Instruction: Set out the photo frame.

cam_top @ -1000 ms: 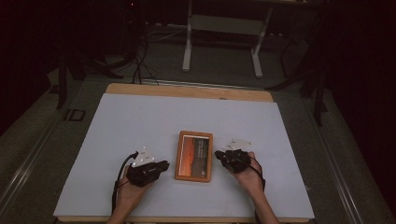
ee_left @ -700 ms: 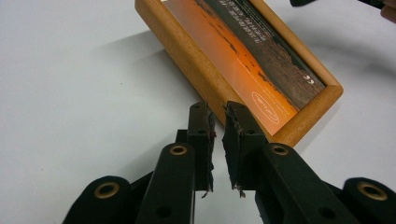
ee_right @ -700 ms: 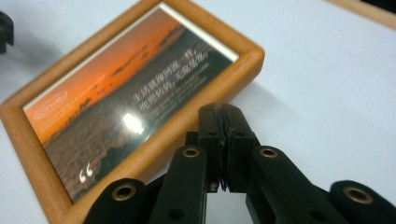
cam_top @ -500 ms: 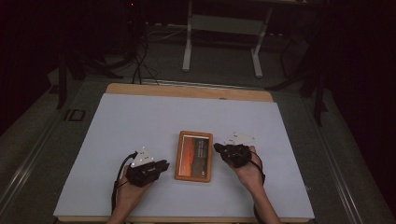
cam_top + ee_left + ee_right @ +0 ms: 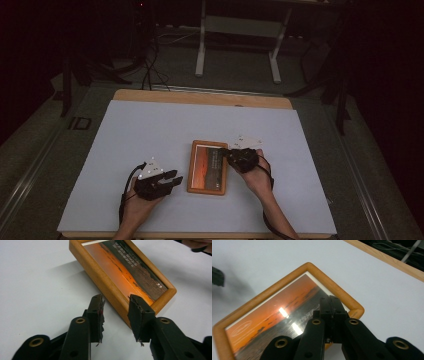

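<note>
i'm working in a dim lab: a white-topped wooden table [image 5: 150, 130], a white metal stand [image 5: 239, 37] behind, black cables [image 5: 150, 65] across the grey floor [image 5: 30, 165].

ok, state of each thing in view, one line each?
picture frame: lying flat on the table, picture side up, not gripped.
left gripper: jaws have just been opening, now apart at the frame's near edge, nothing pressed between them.
right gripper: jaws shut, empty, over the frame's glass.
table: white top, carrying the frame.
</note>
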{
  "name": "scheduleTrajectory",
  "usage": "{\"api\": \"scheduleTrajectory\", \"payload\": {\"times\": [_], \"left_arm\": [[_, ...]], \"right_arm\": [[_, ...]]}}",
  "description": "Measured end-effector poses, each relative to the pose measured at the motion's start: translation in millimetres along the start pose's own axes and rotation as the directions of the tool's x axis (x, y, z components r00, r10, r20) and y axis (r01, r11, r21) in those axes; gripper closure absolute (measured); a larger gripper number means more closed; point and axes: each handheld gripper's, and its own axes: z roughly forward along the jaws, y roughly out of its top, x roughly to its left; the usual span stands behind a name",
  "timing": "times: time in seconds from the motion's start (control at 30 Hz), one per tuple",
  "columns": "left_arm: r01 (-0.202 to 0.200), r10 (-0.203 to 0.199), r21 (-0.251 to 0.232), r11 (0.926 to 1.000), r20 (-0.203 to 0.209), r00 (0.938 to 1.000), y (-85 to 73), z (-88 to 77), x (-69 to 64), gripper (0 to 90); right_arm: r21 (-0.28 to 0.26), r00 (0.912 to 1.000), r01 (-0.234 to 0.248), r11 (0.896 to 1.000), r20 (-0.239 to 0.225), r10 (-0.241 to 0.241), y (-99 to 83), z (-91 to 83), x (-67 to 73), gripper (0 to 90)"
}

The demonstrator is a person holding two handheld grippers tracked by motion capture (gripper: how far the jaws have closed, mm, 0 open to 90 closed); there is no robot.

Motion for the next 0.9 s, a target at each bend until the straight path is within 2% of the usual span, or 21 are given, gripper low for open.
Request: {"api": "scheduleTrajectory", "payload": {"times": [0.17,0.57,0.9], "left_arm": [[-0.002,0.002,0.011,0.9999,0.004,1.0000,-0.1,1.8,-0.2,60.2],[0.000,0.000,0.020,0.9998,0.007,1.0000,-0.6,5.0,-2.4,56.8],[0.003,-0.004,0.037,0.9993,0.013,0.9999,-0.8,9.4,-4.6,55.0]], "right_arm": [[0.000,0.9999,-0.007,1.000,0.014,0.007,2.3,10.9,-5.5,90.0],[0.012,0.9991,-0.036,0.999,0.022,0.036,-1.4,23.5,-14.0,90.0],[0.016,0.9985,-0.049,0.999,0.024,0.048,-4.1,24.5,-18.0,90.0]]}}
